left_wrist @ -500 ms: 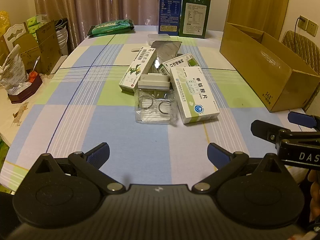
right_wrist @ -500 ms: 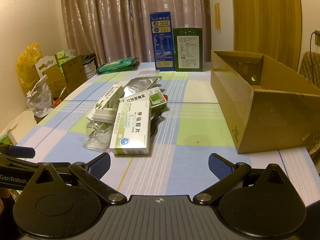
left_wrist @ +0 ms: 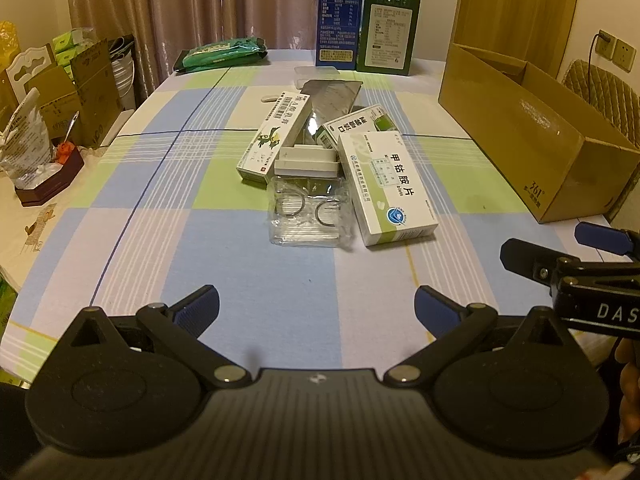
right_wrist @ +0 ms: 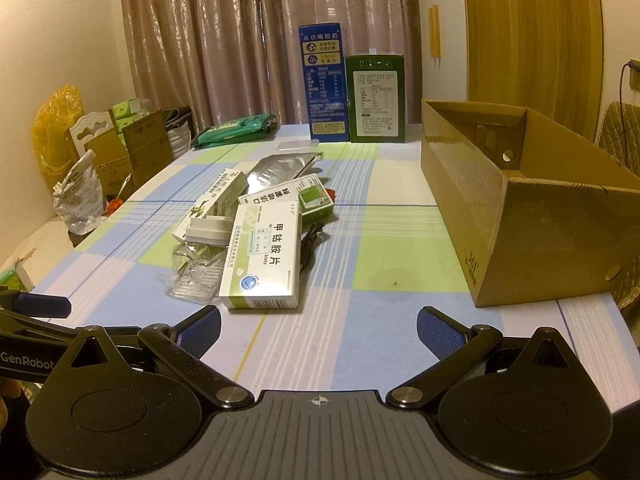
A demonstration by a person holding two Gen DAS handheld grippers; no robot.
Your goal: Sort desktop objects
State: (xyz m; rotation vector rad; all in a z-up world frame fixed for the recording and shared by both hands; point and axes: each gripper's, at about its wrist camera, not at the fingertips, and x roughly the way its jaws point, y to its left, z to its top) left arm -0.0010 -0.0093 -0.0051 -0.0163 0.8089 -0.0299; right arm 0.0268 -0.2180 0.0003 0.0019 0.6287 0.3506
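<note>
Nothing has moved since half a second ago: the pile, the box and both tools sit in the same spots. The left gripper [left_wrist: 316, 308] hangs over the near edge of the bench [left_wrist: 248, 280], which wears a checked cloth of blue, green and white squares, and its blue-tipped fingers [left_wrist: 198, 309] are spread wide with nothing between them. The right gripper [right_wrist: 319, 330] is beside it, its fingers [right_wrist: 438, 334] also spread wide and empty. The things to sort lie in a small pile in the middle of the bench, well apart from both grippers. In the pile, a big white and green medicine box with black letters [left_wrist: 390, 188] lies nearest, touching a clear plastic pack with two rings inside [left_wrist: 308, 210]. Behind them are a long white box with a green bird picture [left_wrist: 276, 136], a small white flat box [left_wrist: 308, 162], a white and green box with a green square [left_wrist: 356, 126] and a shiny silver pouch [left_wrist: 334, 98]. A black cord [right_wrist: 312, 246] lies just beside the pile. An open brown cardboard box [right_wrist: 532, 216] stands on the right side of the bench. At the far end stand a tall blue carton [right_wrist: 324, 84] and a dark green carton [right_wrist: 376, 98], and a green soft pack [right_wrist: 234, 129] lies near them. Brown curtains [right_wrist: 240, 40] hang behind.
</note>
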